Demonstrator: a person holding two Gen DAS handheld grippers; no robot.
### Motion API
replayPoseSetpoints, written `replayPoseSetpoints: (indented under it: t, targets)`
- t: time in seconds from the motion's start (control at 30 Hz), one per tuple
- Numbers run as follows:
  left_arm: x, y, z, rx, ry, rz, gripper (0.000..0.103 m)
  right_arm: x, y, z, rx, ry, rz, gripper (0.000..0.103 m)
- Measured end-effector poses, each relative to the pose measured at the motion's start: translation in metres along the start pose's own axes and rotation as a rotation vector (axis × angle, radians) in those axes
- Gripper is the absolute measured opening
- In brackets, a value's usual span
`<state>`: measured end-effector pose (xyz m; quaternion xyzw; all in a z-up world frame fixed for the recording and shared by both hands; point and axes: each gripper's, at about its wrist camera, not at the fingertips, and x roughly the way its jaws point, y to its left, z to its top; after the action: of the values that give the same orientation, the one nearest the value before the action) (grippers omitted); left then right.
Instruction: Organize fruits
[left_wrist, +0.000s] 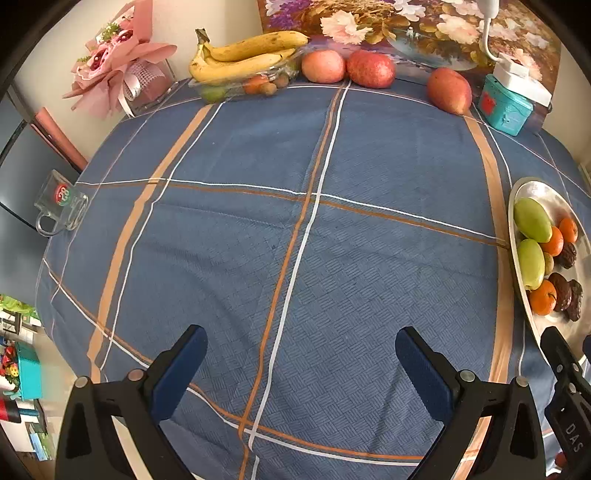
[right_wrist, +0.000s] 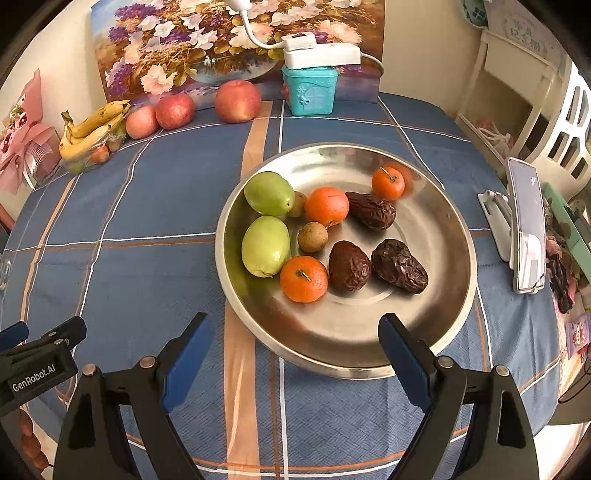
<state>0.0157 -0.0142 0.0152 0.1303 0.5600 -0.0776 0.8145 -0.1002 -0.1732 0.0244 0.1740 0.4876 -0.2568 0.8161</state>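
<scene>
I am holding my left gripper (left_wrist: 301, 354) wide open with nothing in it, over the blue checked tablecloth (left_wrist: 258, 221). I am holding my right gripper (right_wrist: 295, 345) wide open too, just in front of the silver plate (right_wrist: 436, 229), which is carrying two green fruits (right_wrist: 266, 218), three little oranges (right_wrist: 303, 278), three dark dates (right_wrist: 399, 265) and two small brown fruits (right_wrist: 312, 237). The bananas (right_wrist: 94, 127) and three red apples (right_wrist: 238, 100) are sitting far back by the flower painting (right_wrist: 221, 40).
</scene>
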Motion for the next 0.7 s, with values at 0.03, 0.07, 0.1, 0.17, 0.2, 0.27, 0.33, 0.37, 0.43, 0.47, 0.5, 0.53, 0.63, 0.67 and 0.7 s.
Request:
replayPoseSetpoints:
  t: [0.03,0.07,0.1,0.17,0.2,0.27,0.33,0.37,0.43,0.47,0.5,0.53,0.63,0.67,0.7]
  targets:
    - [-0.0001,-0.0002,-0.0002,-0.002,0.000,0.000,0.103,-0.0002,0.0001,0.0001,0.000,0.000,0.000,0.091]
    - [-0.0001,0.0000,-0.0003,-0.003,-0.001,-0.001,0.103,-0.0003,0.0003,0.0001,-0.001,0.001,0.000,0.091]
    - [-0.0003,0.0001,-0.0004,-0.006,-0.001,-0.002,0.103,-0.0004,0.0001,0.0002,-0.002,0.001,0.001,0.091]
    - [-0.0002,0.0005,-0.0003,-0.008,0.000,-0.007,0.103,-0.0006,0.0002,0.0001,-0.001,0.000,0.001,0.091]
    - [0.0000,0.0008,-0.0002,-0.008,0.001,-0.008,0.103,-0.0009,0.0004,-0.0001,-0.001,0.000,0.001,0.091]
    - [0.0004,0.0006,-0.0003,-0.008,0.004,-0.011,0.103,-0.0006,0.0004,0.0001,-0.002,0.001,0.001,0.091]
    - [0.0006,0.0003,-0.0005,-0.009,0.006,-0.011,0.103,-0.0006,0.0004,0.0002,-0.002,0.001,0.001,0.091]
    - [0.0004,0.0005,-0.0004,-0.009,0.005,-0.011,0.103,-0.0007,0.0006,0.0001,-0.002,0.001,0.001,0.091]
    - [0.0003,0.0008,-0.0003,-0.009,0.003,-0.012,0.103,-0.0011,0.0010,0.0000,-0.006,0.002,0.002,0.091]
    - [0.0001,0.0006,-0.0002,-0.010,0.002,-0.012,0.103,-0.0014,0.0011,0.0000,-0.007,0.002,0.003,0.091]
    - [0.0001,0.0006,-0.0002,-0.010,0.002,-0.012,0.103,-0.0018,0.0010,0.0000,-0.007,0.002,0.004,0.091]
    - [0.0002,0.0005,-0.0001,-0.011,0.003,-0.013,0.103,-0.0018,0.0008,0.0002,-0.007,0.001,0.004,0.091]
    - [-0.0003,0.0007,-0.0001,-0.011,0.003,-0.013,0.103,-0.0016,0.0005,0.0005,-0.006,0.001,0.004,0.091]
    - [-0.0003,0.0009,0.0001,-0.011,0.003,-0.013,0.103,-0.0017,0.0002,0.0005,-0.006,0.002,0.005,0.091]
    - [-0.0002,0.0011,0.0002,-0.010,0.002,-0.014,0.103,-0.0018,0.0004,0.0005,-0.005,0.002,0.005,0.091]
